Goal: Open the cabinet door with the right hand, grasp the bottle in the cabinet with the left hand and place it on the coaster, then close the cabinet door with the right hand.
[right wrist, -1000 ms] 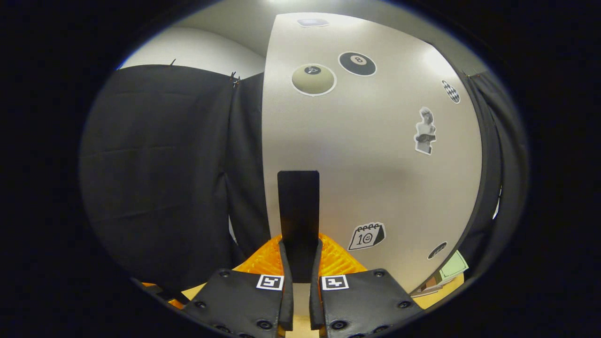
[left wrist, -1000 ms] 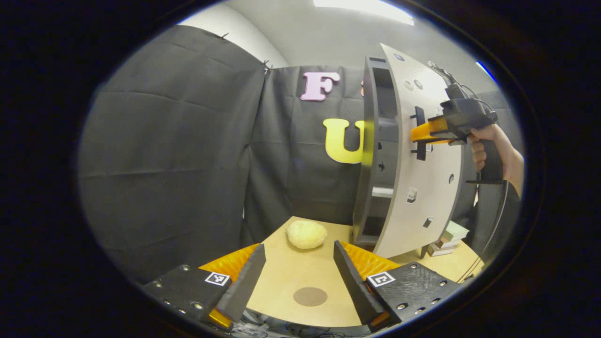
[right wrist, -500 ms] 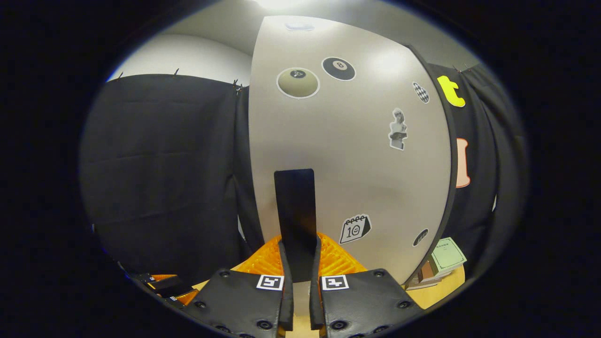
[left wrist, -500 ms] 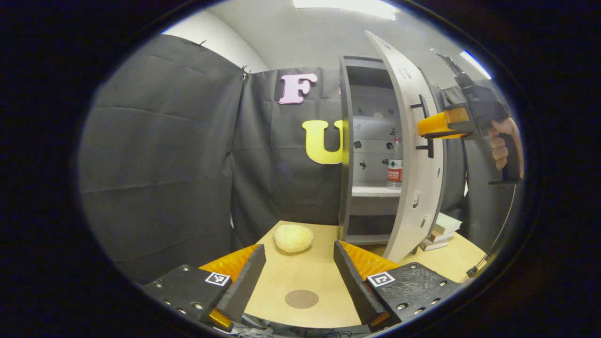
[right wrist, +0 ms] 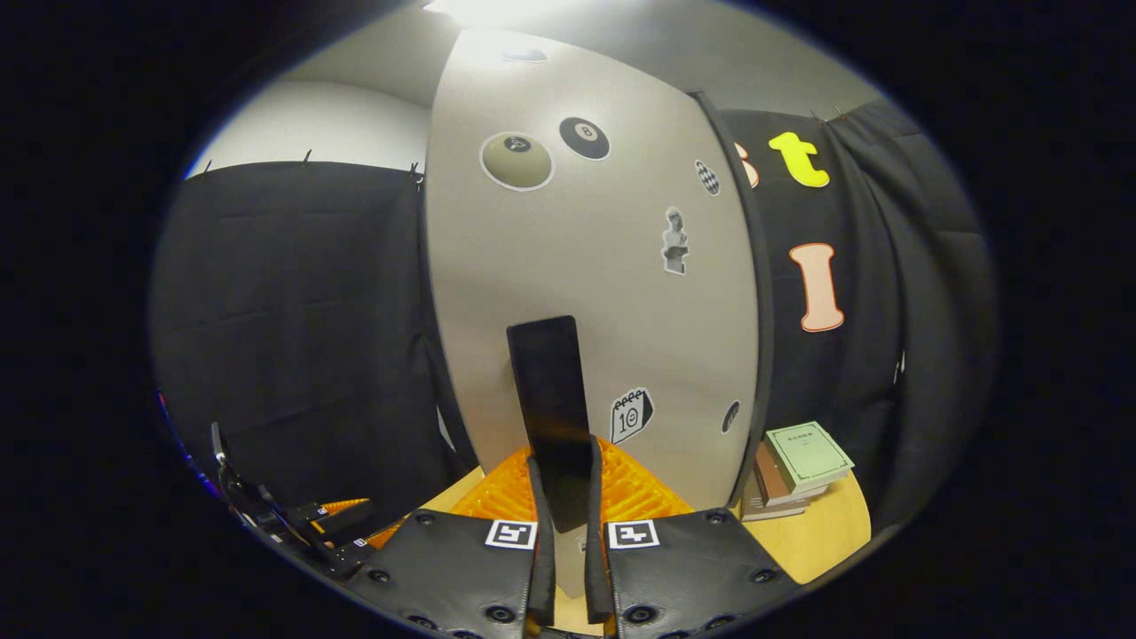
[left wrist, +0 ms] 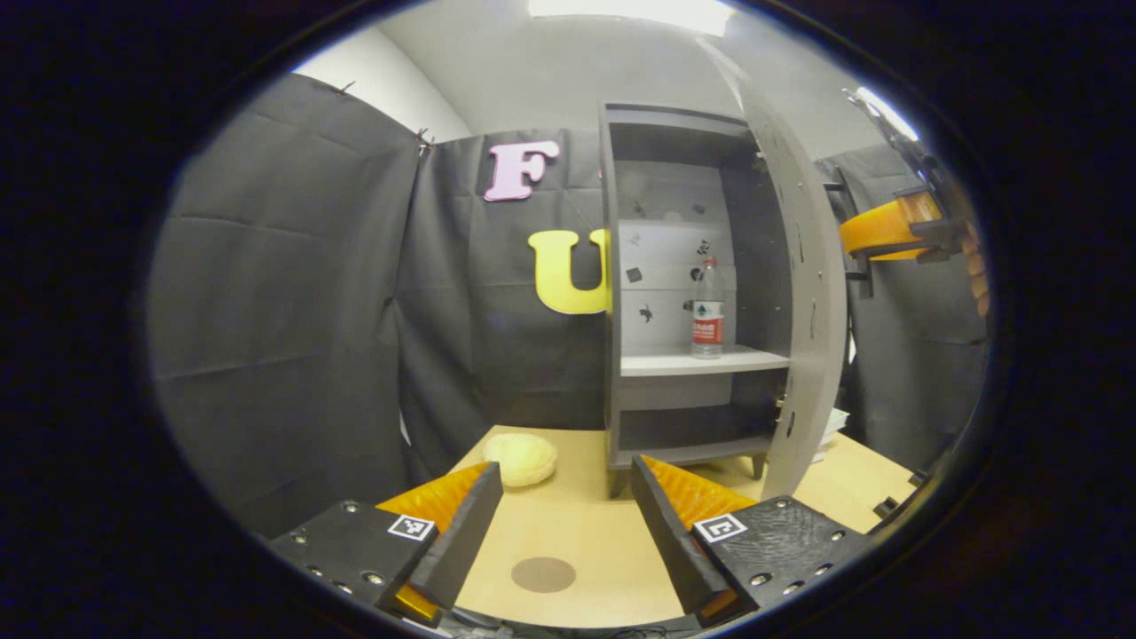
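Left gripper (left wrist: pixel 565 515): fingers spread wide apart, gripping nothing, held low over the near edge of the table (left wrist: pixel 603 532).
Coaster (left wrist: pixel 543 574): flat brown disc on the table, between the left gripper's two fingers in the left gripper view, a little toward the left one, apart from both.
Bottle (left wrist: pixel 707 308): upright on the cabinet's middle shelf (left wrist: pixel 701 361), toward its right side; far beyond the left gripper and up to its right, well apart from it.
Cabinet (left wrist: pixel 674 293): grey, standing on the far right of the table, inside open to view.
Door (left wrist: pixel 803 293): swung out toward the near side on the cabinet's right, seen nearly edge-on in the left gripper view; stickers on its pale outer face in the right gripper view.
Right gripper (right wrist: pixel 563 497): fingers closed together on the dark upright handle (right wrist: pixel 548 399) of the door, one on each side of it; in the left gripper view at the far right, beyond the door's edge, with fingers of the holding hand (left wrist: pixel 976 271) just behind it.
Sponge (left wrist: pixel 520 458): pale yellow lump on the table, left of the cabinet's foot, beyond the left gripper's left finger.
Books (right wrist: pixel 794 466): small stack on the table right of the door in the right gripper view.
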A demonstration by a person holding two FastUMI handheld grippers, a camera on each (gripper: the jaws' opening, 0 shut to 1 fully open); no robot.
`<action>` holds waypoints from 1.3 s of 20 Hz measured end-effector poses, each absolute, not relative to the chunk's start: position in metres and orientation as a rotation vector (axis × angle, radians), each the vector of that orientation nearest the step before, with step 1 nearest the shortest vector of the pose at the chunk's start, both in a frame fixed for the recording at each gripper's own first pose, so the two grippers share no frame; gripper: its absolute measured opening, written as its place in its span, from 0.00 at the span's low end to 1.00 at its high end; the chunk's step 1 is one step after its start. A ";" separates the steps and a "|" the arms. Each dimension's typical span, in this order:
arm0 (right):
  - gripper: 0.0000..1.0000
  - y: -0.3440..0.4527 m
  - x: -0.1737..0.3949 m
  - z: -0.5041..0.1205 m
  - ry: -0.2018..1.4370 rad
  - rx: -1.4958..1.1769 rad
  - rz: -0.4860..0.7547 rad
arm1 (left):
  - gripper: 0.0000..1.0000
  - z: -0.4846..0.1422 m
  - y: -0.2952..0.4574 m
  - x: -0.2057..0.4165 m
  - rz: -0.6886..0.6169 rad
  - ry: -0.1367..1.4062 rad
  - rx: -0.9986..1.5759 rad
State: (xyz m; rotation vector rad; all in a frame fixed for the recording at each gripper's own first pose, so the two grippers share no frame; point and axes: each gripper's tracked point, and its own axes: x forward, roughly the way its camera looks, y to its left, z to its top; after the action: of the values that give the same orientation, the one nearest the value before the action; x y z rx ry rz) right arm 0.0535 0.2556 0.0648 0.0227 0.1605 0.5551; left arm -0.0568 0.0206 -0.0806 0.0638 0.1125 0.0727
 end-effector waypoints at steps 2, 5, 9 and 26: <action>0.15 0.248 0.051 0.066 0.155 0.021 0.521 | 0.88 -0.085 0.006 -0.049 0.036 0.120 0.047; 0.15 0.234 0.047 0.067 0.157 0.035 0.468 | 0.88 -0.088 -0.013 -0.035 -0.012 0.128 0.035; 0.14 0.216 0.042 0.066 0.161 0.074 0.393 | 0.90 -0.090 -0.029 -0.023 -0.074 0.135 0.041; 0.13 0.168 0.042 0.059 0.182 0.210 0.157 | 0.88 -0.097 -0.091 0.008 -0.230 0.167 0.047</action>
State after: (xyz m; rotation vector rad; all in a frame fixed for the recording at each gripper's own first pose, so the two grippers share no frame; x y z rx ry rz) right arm 0.0422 0.1678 0.0590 0.2097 0.1823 0.1570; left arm 0.0083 -0.0910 -0.0969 0.0466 0.1673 -0.2304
